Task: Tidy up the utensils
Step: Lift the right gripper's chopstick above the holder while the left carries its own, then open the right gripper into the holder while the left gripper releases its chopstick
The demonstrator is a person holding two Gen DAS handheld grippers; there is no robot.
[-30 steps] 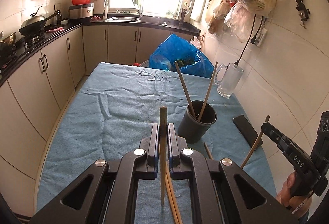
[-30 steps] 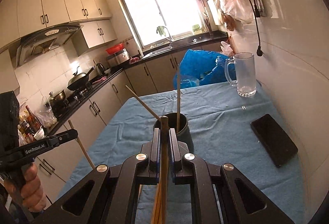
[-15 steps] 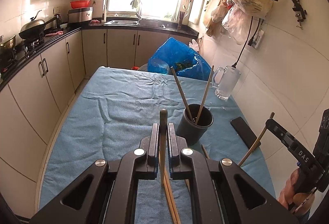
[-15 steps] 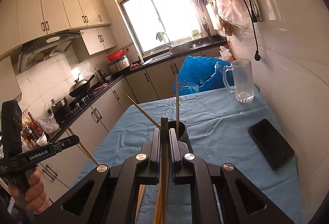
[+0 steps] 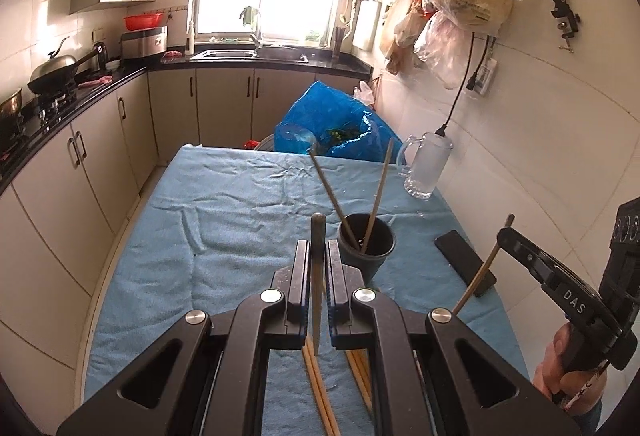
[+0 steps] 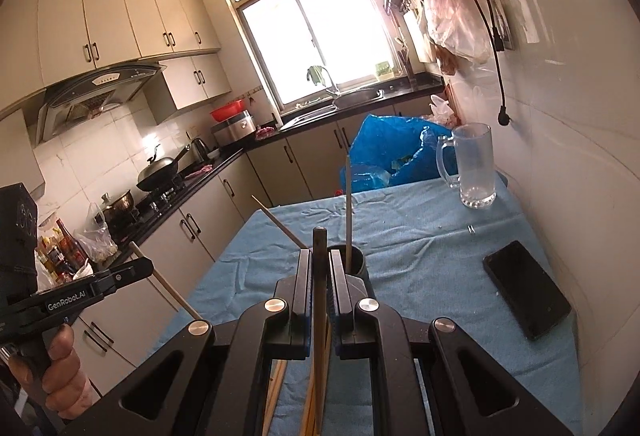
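Both tongs, left tongs and right tongs, each clenching one chopstick; next, tipping them into dark cup just ahead.

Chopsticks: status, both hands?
Left hand-held gripper shut on chopstick; right hand-held gripper shut on another. Black cup holds two. More loose on blue cloth. Path clear.
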